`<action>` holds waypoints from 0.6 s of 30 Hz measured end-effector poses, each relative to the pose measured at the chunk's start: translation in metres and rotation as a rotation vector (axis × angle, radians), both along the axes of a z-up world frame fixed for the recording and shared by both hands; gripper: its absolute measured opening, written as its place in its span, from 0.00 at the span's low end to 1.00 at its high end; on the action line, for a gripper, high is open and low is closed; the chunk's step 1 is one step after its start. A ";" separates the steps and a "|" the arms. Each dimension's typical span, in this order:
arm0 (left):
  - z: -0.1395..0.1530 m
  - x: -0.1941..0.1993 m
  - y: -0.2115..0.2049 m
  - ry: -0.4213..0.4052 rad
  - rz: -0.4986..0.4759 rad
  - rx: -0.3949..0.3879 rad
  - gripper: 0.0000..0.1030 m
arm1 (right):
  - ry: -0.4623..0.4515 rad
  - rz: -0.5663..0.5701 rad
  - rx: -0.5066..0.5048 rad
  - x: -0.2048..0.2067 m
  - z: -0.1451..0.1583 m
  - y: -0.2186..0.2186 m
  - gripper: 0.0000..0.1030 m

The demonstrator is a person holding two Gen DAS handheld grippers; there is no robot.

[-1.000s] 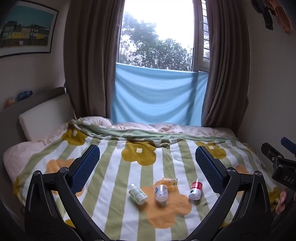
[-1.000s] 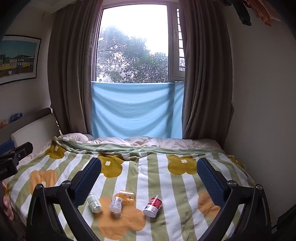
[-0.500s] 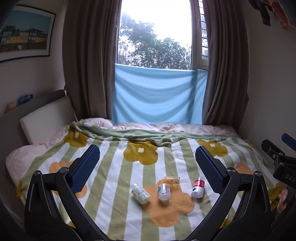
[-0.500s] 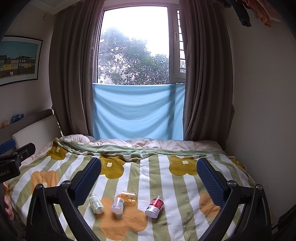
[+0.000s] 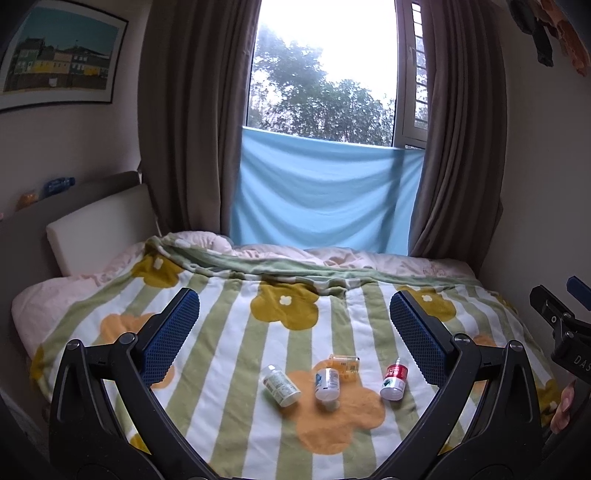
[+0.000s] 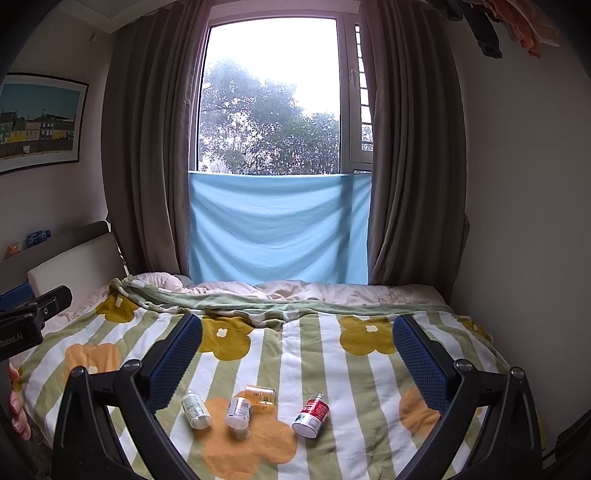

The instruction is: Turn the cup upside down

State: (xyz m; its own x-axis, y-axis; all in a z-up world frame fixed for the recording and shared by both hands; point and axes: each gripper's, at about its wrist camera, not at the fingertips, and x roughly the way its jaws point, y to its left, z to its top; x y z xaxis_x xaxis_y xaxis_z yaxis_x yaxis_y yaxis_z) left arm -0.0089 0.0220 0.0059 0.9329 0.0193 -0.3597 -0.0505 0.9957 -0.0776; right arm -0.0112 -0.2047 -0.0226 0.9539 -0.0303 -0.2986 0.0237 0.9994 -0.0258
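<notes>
No cup anywhere I can spot, just little bottles [image 5: 325, 384] lying lower centre on the bed [image 5: 229, 354]. Both tongs (left [image 5: 295, 336], right [image 6: 297, 354]) are spread wide, empty, well above them, neither noticeably nearer.

A small bedroom in a home.

A bed [image 6: 332, 369] with a flowered, striped blanket [image 6: 369, 387] fills the floor up to the window [image 6: 273, 96], which has brown curtains [image 6: 413, 147] and a blue cloth [image 6: 277, 225] hung across its lower part. A framed picture [image 6: 37, 122] hangs on the left wall above a padded headboard [image 6: 74, 258], and clothes [image 6: 517, 29] hang high on the right.
</notes>
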 end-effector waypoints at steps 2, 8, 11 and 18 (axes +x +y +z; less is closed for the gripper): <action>0.000 -0.001 0.002 -0.001 0.002 -0.002 1.00 | -0.002 0.002 0.000 0.000 0.001 0.001 1.00; 0.000 0.000 0.001 -0.004 -0.003 -0.008 1.00 | -0.004 0.006 0.001 0.000 0.000 0.002 1.00; 0.001 0.000 0.002 -0.006 -0.006 -0.010 1.00 | -0.004 0.005 -0.001 0.000 0.000 0.002 1.00; 0.001 -0.001 0.004 -0.006 -0.007 -0.015 1.00 | -0.007 0.000 0.006 0.000 0.001 0.005 1.00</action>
State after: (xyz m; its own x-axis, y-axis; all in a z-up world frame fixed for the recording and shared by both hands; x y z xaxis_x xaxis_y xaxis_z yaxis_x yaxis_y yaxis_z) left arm -0.0100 0.0256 0.0072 0.9352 0.0072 -0.3540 -0.0428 0.9948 -0.0928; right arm -0.0108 -0.1998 -0.0220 0.9559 -0.0284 -0.2924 0.0237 0.9995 -0.0194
